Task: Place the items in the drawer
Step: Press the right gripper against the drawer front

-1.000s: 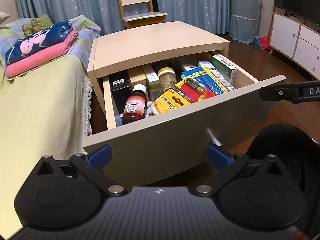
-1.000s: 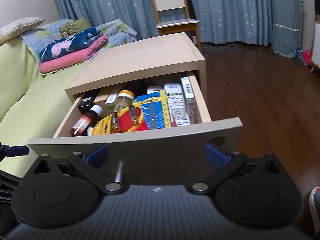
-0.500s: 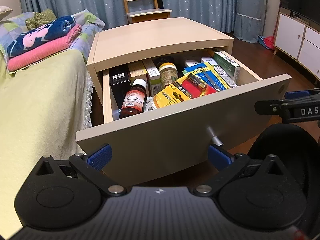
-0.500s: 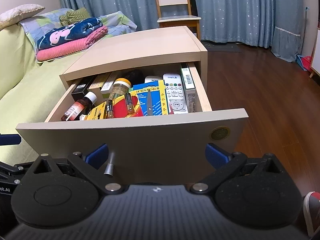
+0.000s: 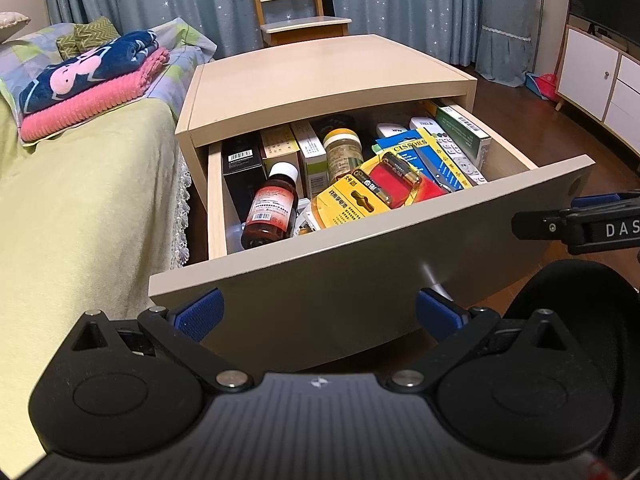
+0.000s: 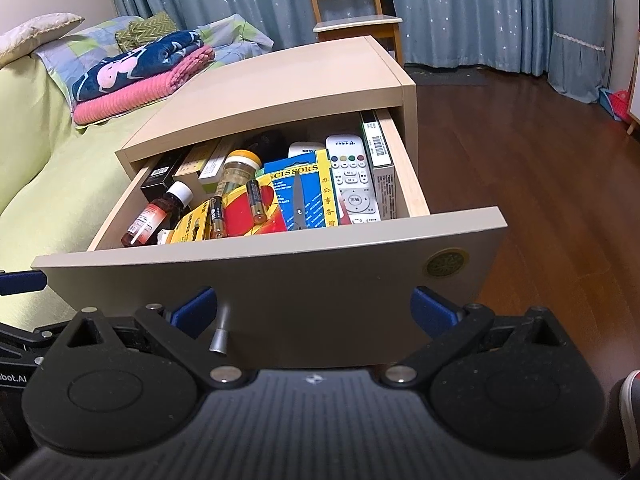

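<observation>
Drawer [image 5: 360,272] pulled out, crammed; far contents hidden under nightstand top [image 5: 320,76]. Left gripper [image 5: 318,312] and right gripper [image 6: 314,308] both spread wide, empty, near drawer front.

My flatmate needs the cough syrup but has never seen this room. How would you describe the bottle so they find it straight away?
Go to the open drawer of the pale wooden bedside cabinet next to the bed. At its bed-side end lies the syrup bottle, tilted against a black box. It is the only dark red bottle with a white cap.
</observation>
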Action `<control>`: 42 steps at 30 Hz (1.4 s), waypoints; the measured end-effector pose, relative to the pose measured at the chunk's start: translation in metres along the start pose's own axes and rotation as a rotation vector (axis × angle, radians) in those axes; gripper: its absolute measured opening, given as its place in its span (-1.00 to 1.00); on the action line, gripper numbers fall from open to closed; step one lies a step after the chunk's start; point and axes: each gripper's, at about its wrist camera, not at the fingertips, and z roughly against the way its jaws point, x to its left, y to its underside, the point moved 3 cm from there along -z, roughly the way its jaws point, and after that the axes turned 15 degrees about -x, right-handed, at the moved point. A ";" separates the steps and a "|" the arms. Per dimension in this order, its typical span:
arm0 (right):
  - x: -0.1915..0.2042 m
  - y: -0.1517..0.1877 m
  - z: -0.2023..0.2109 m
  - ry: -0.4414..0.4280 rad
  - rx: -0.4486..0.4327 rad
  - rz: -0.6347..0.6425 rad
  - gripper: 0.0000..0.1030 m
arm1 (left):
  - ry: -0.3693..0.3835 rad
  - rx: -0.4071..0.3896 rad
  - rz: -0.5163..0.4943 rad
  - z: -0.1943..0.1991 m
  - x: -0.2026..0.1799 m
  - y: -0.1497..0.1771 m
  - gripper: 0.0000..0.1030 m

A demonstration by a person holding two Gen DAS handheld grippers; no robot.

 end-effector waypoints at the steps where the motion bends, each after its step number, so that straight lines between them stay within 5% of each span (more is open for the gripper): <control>1: 0.000 0.000 -0.001 -0.001 0.002 -0.003 0.99 | -0.001 0.002 0.000 -0.001 0.000 0.000 0.99; 42: -0.012 -0.004 -0.022 -0.001 0.010 -0.056 0.99 | -0.042 0.057 0.040 -0.032 -0.008 -0.002 0.99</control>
